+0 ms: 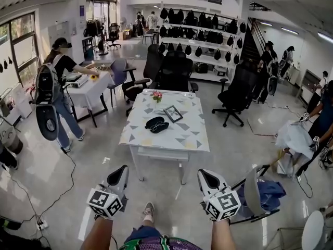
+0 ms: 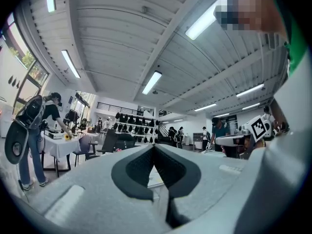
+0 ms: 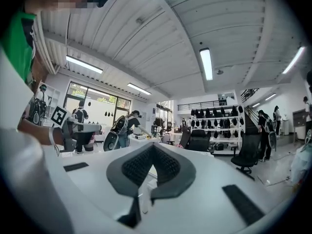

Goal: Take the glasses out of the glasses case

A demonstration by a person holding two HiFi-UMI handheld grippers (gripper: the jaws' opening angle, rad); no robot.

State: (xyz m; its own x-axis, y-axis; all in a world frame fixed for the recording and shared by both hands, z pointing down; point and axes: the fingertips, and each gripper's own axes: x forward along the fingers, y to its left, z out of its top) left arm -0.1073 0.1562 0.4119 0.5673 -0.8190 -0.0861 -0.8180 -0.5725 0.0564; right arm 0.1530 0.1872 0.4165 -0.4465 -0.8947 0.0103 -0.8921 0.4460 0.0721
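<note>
**Black case on table, both grippers far off**

Risk noted: the fingers [image 2: 132,169] of the left gripper [image 1: 122,171] and right gripper [image 1: 206,175] were pressed together with nothing between them. Arriving like that, they would likely shove the glasses case [image 1: 156,124] across the table [image 1: 195,139] or into the picture frame [image 1: 173,113] just beside it. The case lay near the table's middle, slightly toward its left edge. It was well apart from both grippers, which hung beyond the near edge. The glasses themselves could not be made out.
</note>
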